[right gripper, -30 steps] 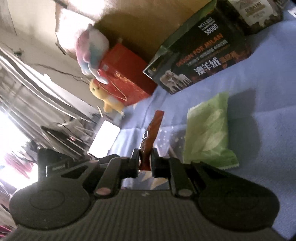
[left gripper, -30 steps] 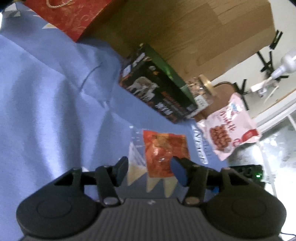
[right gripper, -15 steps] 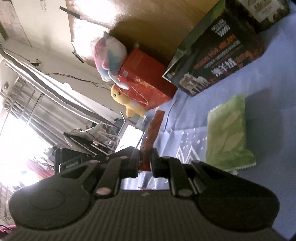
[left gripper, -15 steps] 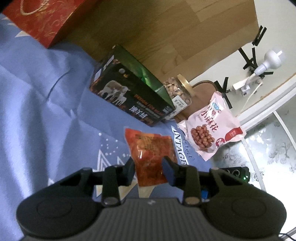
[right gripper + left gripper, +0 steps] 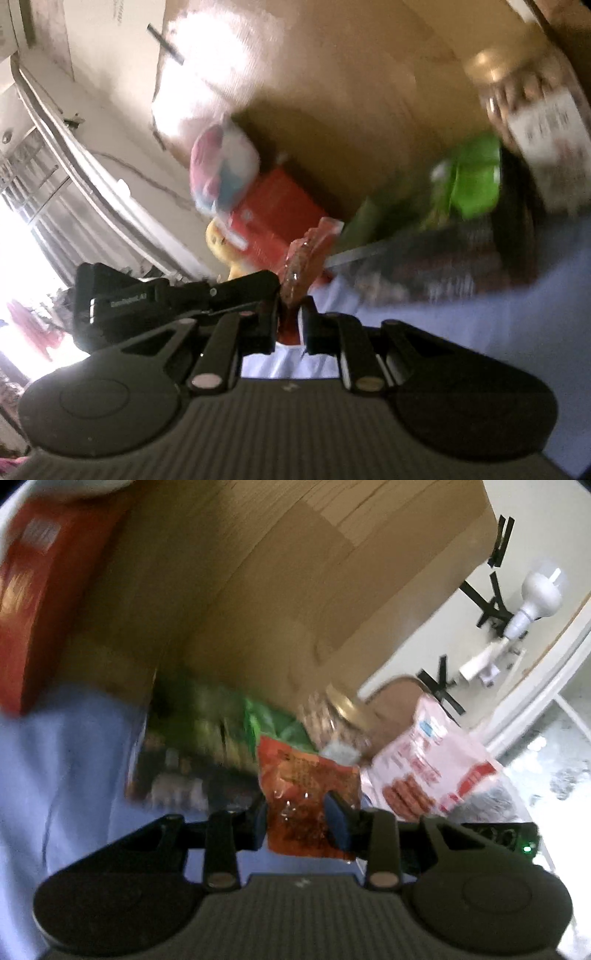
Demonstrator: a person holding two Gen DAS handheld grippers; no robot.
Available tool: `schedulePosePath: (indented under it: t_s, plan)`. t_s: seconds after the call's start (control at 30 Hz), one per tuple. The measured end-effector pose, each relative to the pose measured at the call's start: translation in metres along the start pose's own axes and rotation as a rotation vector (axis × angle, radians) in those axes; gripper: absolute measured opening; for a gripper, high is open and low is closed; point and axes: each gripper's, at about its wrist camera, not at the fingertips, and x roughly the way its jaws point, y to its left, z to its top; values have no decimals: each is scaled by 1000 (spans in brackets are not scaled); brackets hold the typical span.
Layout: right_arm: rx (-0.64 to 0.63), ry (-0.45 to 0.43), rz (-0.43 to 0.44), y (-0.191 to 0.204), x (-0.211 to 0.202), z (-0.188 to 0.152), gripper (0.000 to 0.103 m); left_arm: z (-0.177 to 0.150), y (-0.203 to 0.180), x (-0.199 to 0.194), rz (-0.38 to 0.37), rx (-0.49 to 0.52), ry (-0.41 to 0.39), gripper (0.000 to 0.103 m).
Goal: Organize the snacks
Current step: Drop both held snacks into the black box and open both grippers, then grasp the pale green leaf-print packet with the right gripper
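Observation:
My left gripper point(image 5: 297, 812) is shut on an orange-red snack packet point(image 5: 306, 775) and holds it up above the blue cloth point(image 5: 55, 775). Just behind the packet stands a dark open box point(image 5: 192, 768) with a green packet point(image 5: 273, 720) inside. My right gripper point(image 5: 291, 314) is shut on a red snack packet point(image 5: 306, 251) seen edge-on, also lifted. In the right wrist view the dark box point(image 5: 443, 266) lies ahead to the right with green packets point(image 5: 476, 184) in it. Both views are blurred.
A nut jar point(image 5: 332, 720) and a pink snack bag point(image 5: 424, 768) sit right of the dark box. A large cardboard box point(image 5: 277, 590) stands behind, a red box point(image 5: 37, 609) at left. The right wrist view shows a plush toy point(image 5: 221, 170) and the jar point(image 5: 535, 122).
The left gripper closed on the orange-red packet and lifted it off the cloth toward the dark box. The right gripper rose with its packet; the green packet on the cloth left its view.

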Motion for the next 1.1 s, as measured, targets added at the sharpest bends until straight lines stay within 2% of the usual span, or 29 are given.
schedulePosePath:
  t_s: [0.1,0.17,0.23,0.27,0.37,0.5,0.53,0.57,0.67,0.8,0.83,0.87,0.93,1.0,1.03,1.1]
  plan:
    - [-53,-28,-65,-6,20,23,20,22,2,21,98,41,-38,37]
    - [-151,-61,-184,-5,35,31,33,30,6,37,197,68,-50,39]
    - [-267,-90,-343,-1,46,32,35,30,10,47,237,72,-45,39]
    - [-296,-103,-374,-1,46,30,35,28,11,49,234,68,-43,39]
    - [-269,-115,-350,-8,29,23,35,16,13,42,229,77,-52,39]
    - [-240,-83,-348,-8,-1,7,36,-4,8,18,198,81,-58,39]
    - [-232,-63,-350,-6,-8,0,39,-11,7,13,189,83,-52,40]
    - [-228,-23,-357,-6,-13,-9,48,-18,7,8,184,81,-41,41]
    - [-269,114,-399,5,-13,-38,65,-41,7,-1,168,67,3,42]
    - [-376,240,-464,16,-2,-82,69,-71,13,-11,151,26,49,42]
    - [-415,230,-464,23,2,-91,67,-77,14,-13,152,18,56,42]
    - [-462,241,-466,29,6,-96,60,-82,15,-16,155,12,60,42]
    - [-586,285,-418,44,14,-109,57,-91,16,-23,164,-4,65,42]
    - [-715,347,-317,59,18,-122,57,-96,19,-30,171,-16,68,42]
    - [-789,352,-310,67,20,-127,56,-97,20,-33,174,-17,69,44]
    - [-923,286,-401,78,16,-133,64,-97,20,-37,179,-10,70,47]
